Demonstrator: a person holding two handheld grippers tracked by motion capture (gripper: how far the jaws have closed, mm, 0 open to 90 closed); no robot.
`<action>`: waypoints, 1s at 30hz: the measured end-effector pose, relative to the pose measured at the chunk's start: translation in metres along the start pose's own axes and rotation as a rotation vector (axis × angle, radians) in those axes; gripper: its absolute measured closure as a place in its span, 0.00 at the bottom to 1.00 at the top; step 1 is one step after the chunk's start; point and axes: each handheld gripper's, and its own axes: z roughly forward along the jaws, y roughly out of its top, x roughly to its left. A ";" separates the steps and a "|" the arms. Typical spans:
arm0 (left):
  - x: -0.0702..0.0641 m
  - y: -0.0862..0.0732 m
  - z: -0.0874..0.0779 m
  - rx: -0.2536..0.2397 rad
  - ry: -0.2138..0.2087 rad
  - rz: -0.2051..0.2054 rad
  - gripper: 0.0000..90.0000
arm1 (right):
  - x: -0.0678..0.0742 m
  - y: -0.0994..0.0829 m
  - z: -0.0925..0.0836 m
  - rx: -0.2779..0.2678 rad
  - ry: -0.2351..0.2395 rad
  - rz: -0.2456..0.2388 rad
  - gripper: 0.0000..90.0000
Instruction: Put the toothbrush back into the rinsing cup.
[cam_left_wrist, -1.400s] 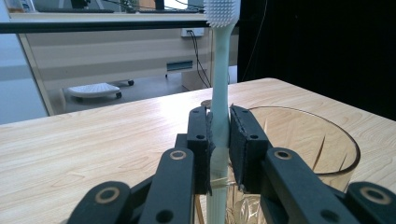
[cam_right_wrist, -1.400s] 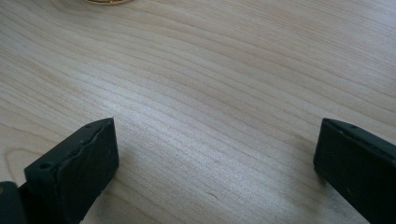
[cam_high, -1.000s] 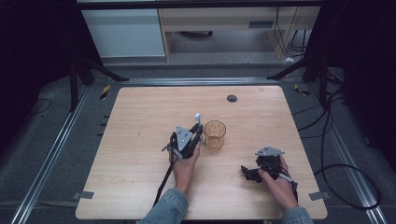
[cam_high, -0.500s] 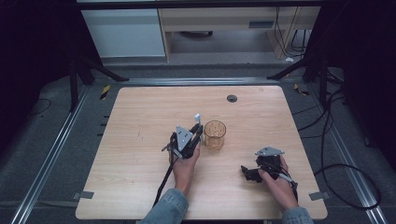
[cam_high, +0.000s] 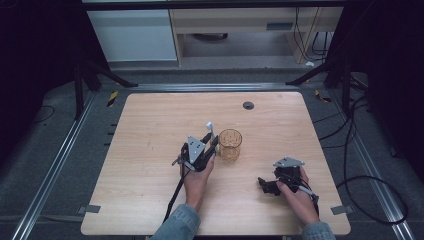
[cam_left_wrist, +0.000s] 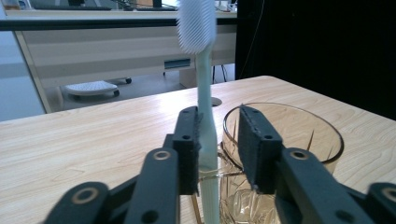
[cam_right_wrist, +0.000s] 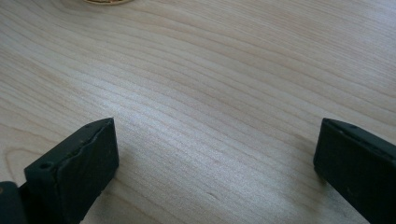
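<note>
Toothbrush (cam_left_wrist: 205, 116) upright beside glass (cam_left_wrist: 285, 140), left gripper (cam_left_wrist: 218, 140) parted

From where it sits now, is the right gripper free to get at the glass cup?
Probably yes. The right gripper is open, holds nothing, and bare table lies between it and the glass cup. The left gripper with its toothbrush crowds only the cup's far side.

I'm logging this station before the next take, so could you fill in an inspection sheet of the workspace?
Surface: wooden table, small round hole near the far edge.
Job's things: amber glass cup upright; toothbrush upright, head up, beside the cup.
Clutter: nothing seen.
Grippers: left gripper jaws apart, toothbrush against one jaw; right gripper wide open over bare wood.
Cables: black cable trails from the left gripper.
Surroundings: cabinets, floor cables behind.
</note>
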 end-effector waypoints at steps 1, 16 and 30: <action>0.000 0.001 -0.001 0.001 -0.002 0.005 0.73 | 0.000 0.000 0.000 0.000 0.000 0.000 0.00; 0.004 0.009 -0.012 0.131 -0.045 0.084 0.36 | 0.000 0.000 0.000 0.000 -0.005 0.003 0.00; 0.001 0.012 -0.013 0.310 -0.139 0.125 0.22 | 0.001 0.000 0.000 -0.001 -0.002 0.006 0.00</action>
